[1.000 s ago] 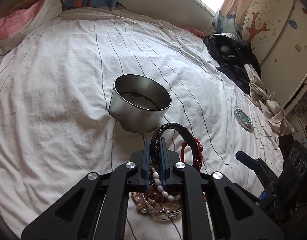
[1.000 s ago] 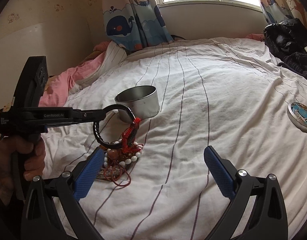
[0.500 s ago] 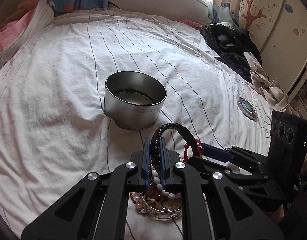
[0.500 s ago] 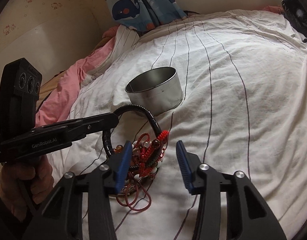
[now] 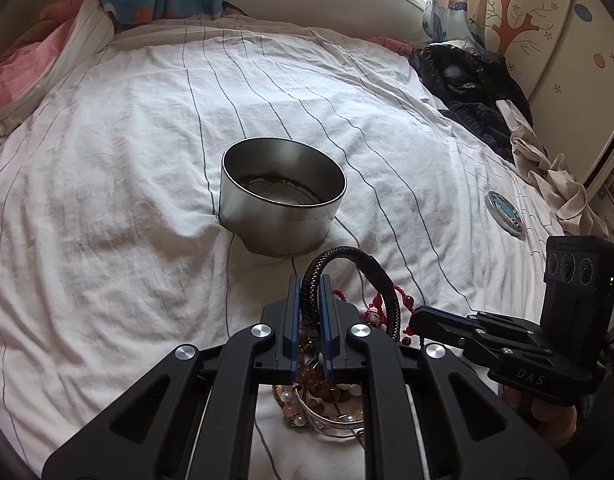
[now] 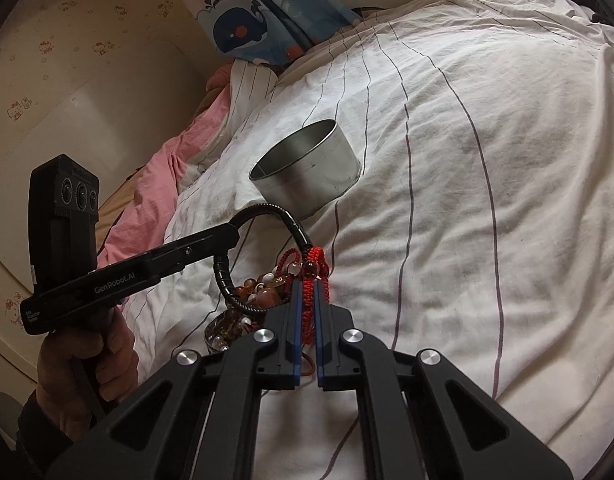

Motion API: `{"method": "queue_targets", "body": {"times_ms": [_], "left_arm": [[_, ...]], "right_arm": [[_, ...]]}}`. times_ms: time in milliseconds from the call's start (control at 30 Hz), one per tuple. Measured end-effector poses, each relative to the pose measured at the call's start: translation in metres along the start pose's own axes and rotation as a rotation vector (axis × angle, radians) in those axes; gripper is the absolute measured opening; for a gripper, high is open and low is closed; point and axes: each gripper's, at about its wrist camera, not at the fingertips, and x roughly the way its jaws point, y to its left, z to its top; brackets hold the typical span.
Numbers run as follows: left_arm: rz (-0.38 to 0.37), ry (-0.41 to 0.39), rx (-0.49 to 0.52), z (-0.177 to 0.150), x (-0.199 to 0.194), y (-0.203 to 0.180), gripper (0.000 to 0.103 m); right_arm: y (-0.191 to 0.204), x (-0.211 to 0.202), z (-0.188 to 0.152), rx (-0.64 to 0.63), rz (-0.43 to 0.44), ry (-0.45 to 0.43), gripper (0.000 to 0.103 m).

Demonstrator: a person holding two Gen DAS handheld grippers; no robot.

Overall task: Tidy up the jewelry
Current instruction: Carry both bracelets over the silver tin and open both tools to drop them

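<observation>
We hold the left tongs [image 5: 307, 280] clamped on a black braided bracelet [image 5: 349, 254], whose loop arches up out of the grip above the bed [image 5: 127, 160]. Our right tongs [image 6: 306, 284] are pinched narrow around a red knotted cord bracelet [image 6: 313, 270], just beside the black loop. Both pieces rise from a tangled heap of jewelry [image 6: 259, 292]: amber and white beads, and a silver bangle [image 5: 327, 428], lying on the striped white sheet directly under the tongs. A round metal tin [image 5: 281, 196] stands open and upright on the bed just beyond the heap, apart from it. A small round lid [image 5: 505, 210] with a coloured face lies well off to the right, near a pile of dark clothes [image 5: 467, 88].
</observation>
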Motion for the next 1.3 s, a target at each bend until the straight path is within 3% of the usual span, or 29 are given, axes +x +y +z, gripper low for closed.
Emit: {"method": "queue_targets", "body": {"times_ms": [267, 433, 600, 800, 967, 1167, 1300], "left_arm": [[-0.036, -0.048, -0.062, 0.006, -0.018, 0.014, 0.008], [-0.061, -0.105, -0.125, 0.016, -0.035, 0.028, 0.008], [-0.024, -0.127, -0.152, 0.033, -0.034, 0.037, 0.008], [0.002, -0.139, -0.151, 0.072, -0.016, 0.039, 0.008], [0.036, -0.064, -0.13, 0.094, 0.024, 0.041, 0.009], [0.064, -0.044, -0.135, 0.097, 0.036, 0.05, 0.03], [0.087, -0.056, -0.157, 0.09, 0.022, 0.061, 0.033]], "right_arm": [[-0.004, -0.017, 0.003, 0.023, 0.02, -0.038, 0.006], [0.003, -0.036, 0.027, -0.002, 0.039, -0.093, 0.006], [0.01, -0.04, 0.055, -0.026, 0.059, -0.121, 0.006], [0.019, -0.026, 0.084, -0.046, 0.086, -0.13, 0.006], [0.023, 0.0, 0.11, -0.068, 0.084, -0.132, 0.006], [0.018, 0.04, 0.122, -0.067, 0.079, -0.092, 0.006], [0.026, 0.062, 0.121, -0.12, 0.017, -0.051, 0.006]]}}
